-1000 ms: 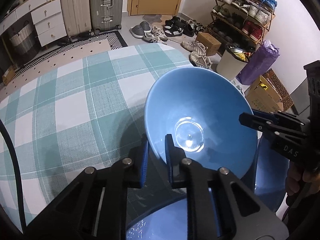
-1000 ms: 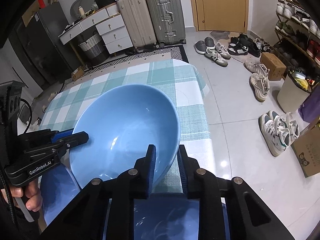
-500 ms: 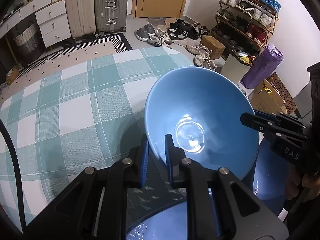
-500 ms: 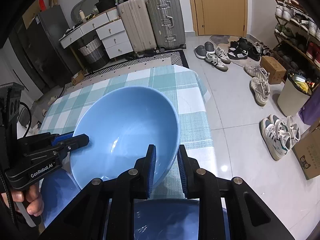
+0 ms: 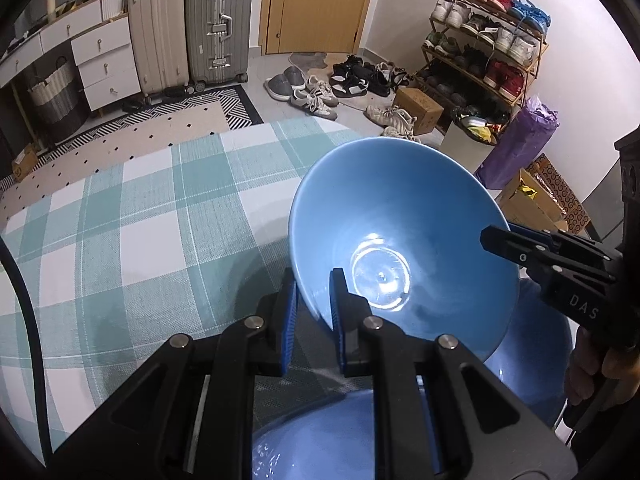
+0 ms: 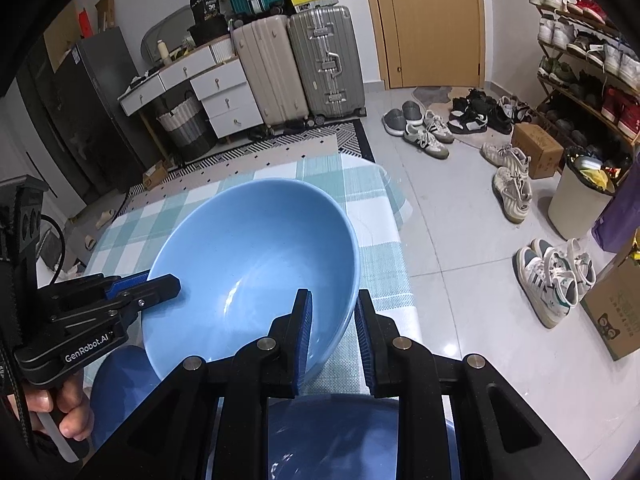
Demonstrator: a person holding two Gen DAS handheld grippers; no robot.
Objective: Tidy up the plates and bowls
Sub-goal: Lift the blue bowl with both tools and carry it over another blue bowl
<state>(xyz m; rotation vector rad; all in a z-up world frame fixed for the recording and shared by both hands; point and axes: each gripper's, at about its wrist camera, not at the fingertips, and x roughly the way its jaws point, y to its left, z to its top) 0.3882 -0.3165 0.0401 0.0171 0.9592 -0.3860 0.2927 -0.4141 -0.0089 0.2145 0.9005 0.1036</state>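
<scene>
A light blue bowl hangs tilted above the green-and-white checked tablecloth, held by two opposite rims. My left gripper is shut on its near left rim, one pad inside and one outside. My right gripper is shut on the opposite rim of the same bowl. Each gripper shows in the other's view: the right gripper and the left gripper. Darker blue dishes lie on the cloth below the bowl, partly hidden by the grippers.
The table's right edge drops to a tiled floor strewn with shoes. Suitcases and white drawers stand beyond the table. A shoe rack, a bin and cardboard boxes line the right wall.
Both grippers keep their hold on the bowl. Both views have tipped up a little, so more of the far room shows; the bowl's place between the grippers is the same.
</scene>
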